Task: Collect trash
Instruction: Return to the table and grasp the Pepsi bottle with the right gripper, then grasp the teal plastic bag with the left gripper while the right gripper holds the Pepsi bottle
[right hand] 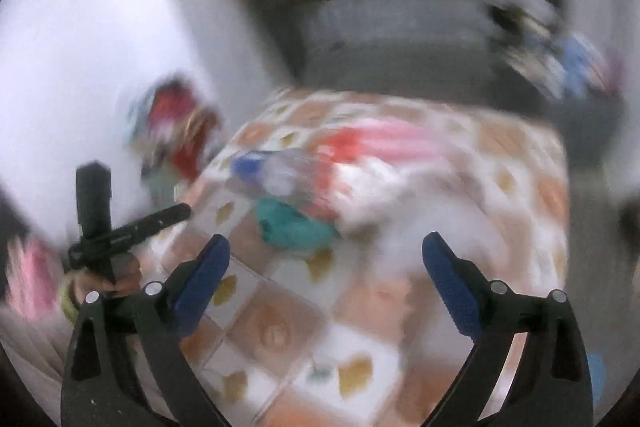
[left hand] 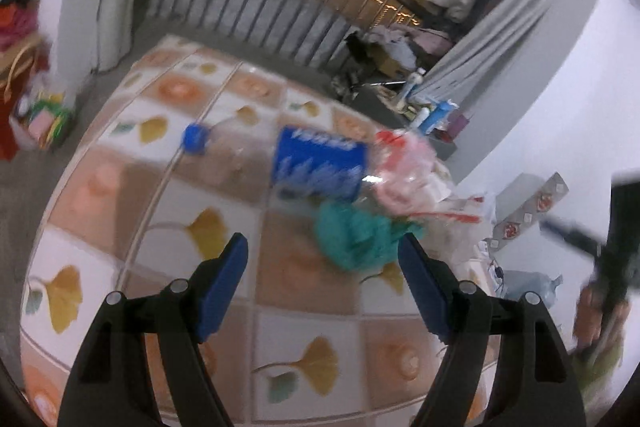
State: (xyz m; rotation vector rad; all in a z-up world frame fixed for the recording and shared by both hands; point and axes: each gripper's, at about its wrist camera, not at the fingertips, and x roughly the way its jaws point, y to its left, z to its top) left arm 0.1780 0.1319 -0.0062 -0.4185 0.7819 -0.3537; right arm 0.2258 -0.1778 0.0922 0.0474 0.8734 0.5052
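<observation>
Left wrist view: left gripper (left hand: 322,247) released, jaws wide apart, nothing between them, poised over the table (left hand: 280,327) with its ginkgo-leaf cloth. Trash lies in a loose heap toward the table's far right part. Item one, teal crumpled bag (left hand: 352,239): nearest the gripper, just beyond its fingertips; judged very light, soft, collapsing under a pinch; best taken at a bunched fold near its middle. Item two, blue packet (left hand: 320,163): behind the teal bag and touching it; judged light, thin, somewhat slick; an edge or corner gives the surest hold. Item three, clear bottle with blue cap (left hand: 196,139): lying on its side, left of the blue packet; judged light if empty, smooth, prone to roll and to dent; a grasp across the body near the neck would suit. Item four, red-and-white plastic wrapping (left hand: 404,167): right of the blue packet, crinkled, feather-light, slippery. Right wrist view, heavily blurred: right gripper (right hand: 326,249) likewise released and empty above the same table (right hand: 280,339). The teal bag (right hand: 292,227) sits just beyond its fingertips, with the bottle's blue cap (right hand: 250,165) and the red wrapping (right hand: 360,143) farther back. The left handheld unit (right hand: 104,227) shows off the table's left edge.
</observation>
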